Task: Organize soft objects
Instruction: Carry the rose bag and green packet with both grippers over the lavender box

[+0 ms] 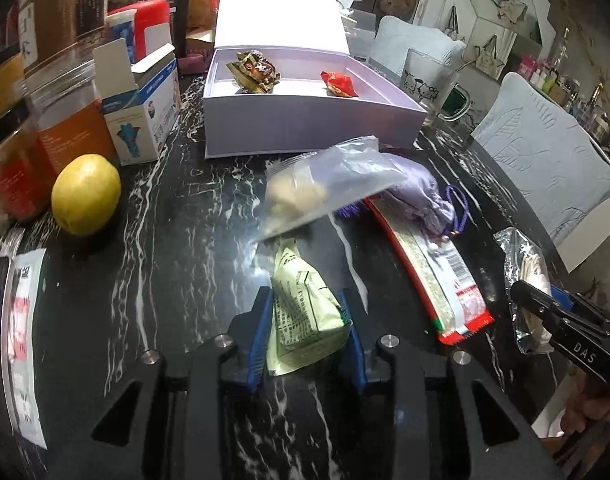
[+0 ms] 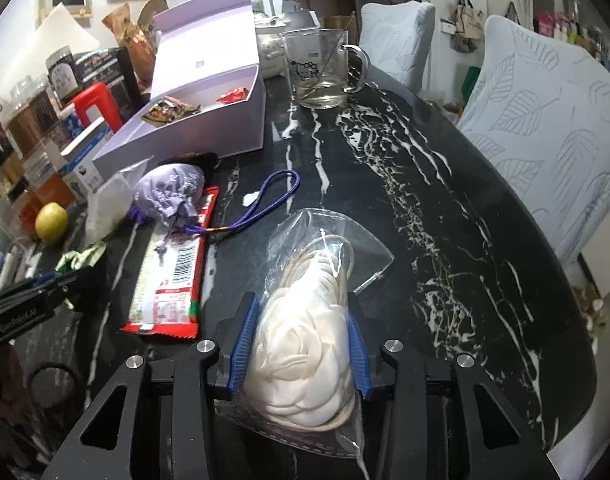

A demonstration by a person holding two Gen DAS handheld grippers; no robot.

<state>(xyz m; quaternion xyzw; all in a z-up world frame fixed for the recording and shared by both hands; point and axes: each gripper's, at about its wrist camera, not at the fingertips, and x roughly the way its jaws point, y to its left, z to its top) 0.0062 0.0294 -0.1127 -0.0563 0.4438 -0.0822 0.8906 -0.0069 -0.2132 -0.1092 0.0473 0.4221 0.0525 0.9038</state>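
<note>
I hold both grips gentle: my left claw point(image 1: 305, 320) pinches the pale green snack packet point(image 1: 305, 320) low over the table point(image 1: 177, 240), my right claw point(image 2: 303, 344) clamps the clear bag of cream fabric point(image 2: 305, 344). Both point steeply down; next I should lift clear toward the lavender box point(image 1: 305, 128) without crushing either.

A home dining room: marble table point(image 2: 425, 208), cushioned chairs point(image 2: 545, 120), mug point(image 2: 325, 68).
</note>
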